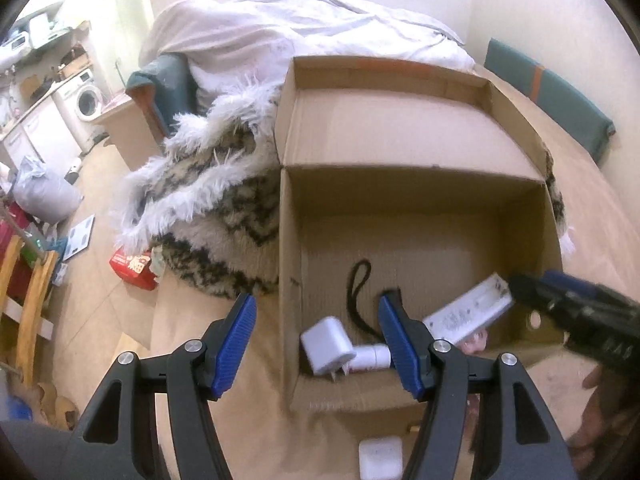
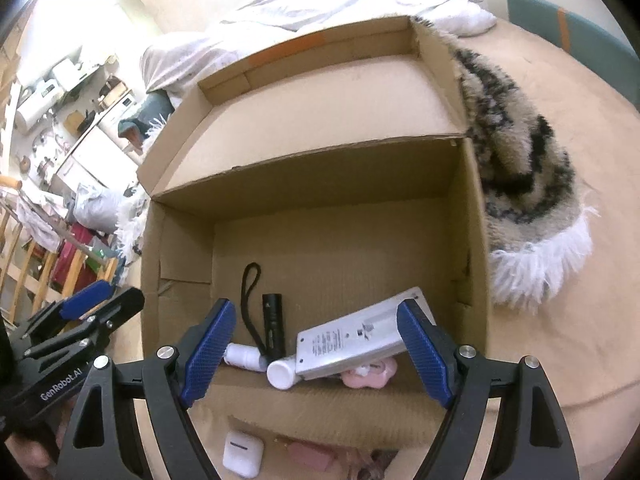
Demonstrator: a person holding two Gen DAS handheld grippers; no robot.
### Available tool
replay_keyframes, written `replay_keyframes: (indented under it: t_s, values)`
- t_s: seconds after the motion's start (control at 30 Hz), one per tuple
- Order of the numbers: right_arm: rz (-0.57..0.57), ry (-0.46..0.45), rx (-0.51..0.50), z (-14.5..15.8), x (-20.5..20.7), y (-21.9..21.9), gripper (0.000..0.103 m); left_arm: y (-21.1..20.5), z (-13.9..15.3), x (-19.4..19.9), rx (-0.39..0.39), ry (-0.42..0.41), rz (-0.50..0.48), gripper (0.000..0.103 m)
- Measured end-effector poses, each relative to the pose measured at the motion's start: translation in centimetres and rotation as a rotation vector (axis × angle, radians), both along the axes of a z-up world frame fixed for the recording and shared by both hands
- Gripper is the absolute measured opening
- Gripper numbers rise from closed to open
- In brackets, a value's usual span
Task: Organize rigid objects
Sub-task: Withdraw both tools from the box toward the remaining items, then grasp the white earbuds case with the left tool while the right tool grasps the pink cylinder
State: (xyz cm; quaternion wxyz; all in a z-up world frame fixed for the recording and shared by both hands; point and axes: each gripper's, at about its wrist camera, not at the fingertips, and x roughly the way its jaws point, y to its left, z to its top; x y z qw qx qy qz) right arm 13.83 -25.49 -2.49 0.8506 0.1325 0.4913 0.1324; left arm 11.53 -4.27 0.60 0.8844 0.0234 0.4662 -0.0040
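Ribbed blue jaws of both grippers gape empty over corrugated cardboard box (image 2: 312, 184).

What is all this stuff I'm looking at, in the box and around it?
cardboard box: one, brown, open, on the tan bed cover.
flashlight: one, black with a wrist loop, on the box floor.
white bottle: one, lying in the box near its front wall.
silver device: one, flat with printed text, leaning over the bottle.
pink item: one, under the silver device.
plug adapter: one, white, in the box's near left corner.
earbud case: one, white, outside the box in front.
fringed rug: one, beige and black, beside the box.
left gripper: black with blue pads, open, empty.
right gripper: the same, open, empty.
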Motion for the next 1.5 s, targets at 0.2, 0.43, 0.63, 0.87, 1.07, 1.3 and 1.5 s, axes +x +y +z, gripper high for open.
replay_keyframes:
  t_s: [0.2, 0.43, 0.63, 0.87, 1.07, 1.3, 1.5]
  values:
    - [-0.016, -0.003, 0.013, 0.7, -2.2, -0.7, 0.088, 0.8, -0.1, -1.9, -0.017, 0.011, 0.023, 0.061]
    - [0.008, 0.035, -0.004, -0.1, -5.1, 0.5, 0.088, 1.7, -0.7, -3.8, -0.056, 0.051, 0.052, 0.061]
    - [0.015, 0.058, -0.008, -0.8, -7.0, 0.9, 0.088, 1.6, -3.2, -5.0, -0.025, 0.086, 0.035, 0.061]
    - [-0.032, 0.086, -0.054, -1.7, -8.0, -0.7, 0.088, 2.1, -6.1, -5.7, -0.054, 0.16, 0.044, 0.061]
    - [-0.085, 0.126, -0.03, -2.7, -7.5, -1.8, 0.088, 2.8, -8.7, -5.0, -0.149, 0.262, 0.084, 0.061]
    - [-0.071, 0.158, -0.039, -3.7, -6.9, -1.2, 0.088, 1.6, -11.0, -5.2, -0.232, 0.378, 0.06, 0.061]
    - [-0.055, 0.186, -0.041, -4.5, -6.6, -0.7, 0.088, -2.3, -13.0, -6.1, -0.2, 0.455, -0.072, 0.058]
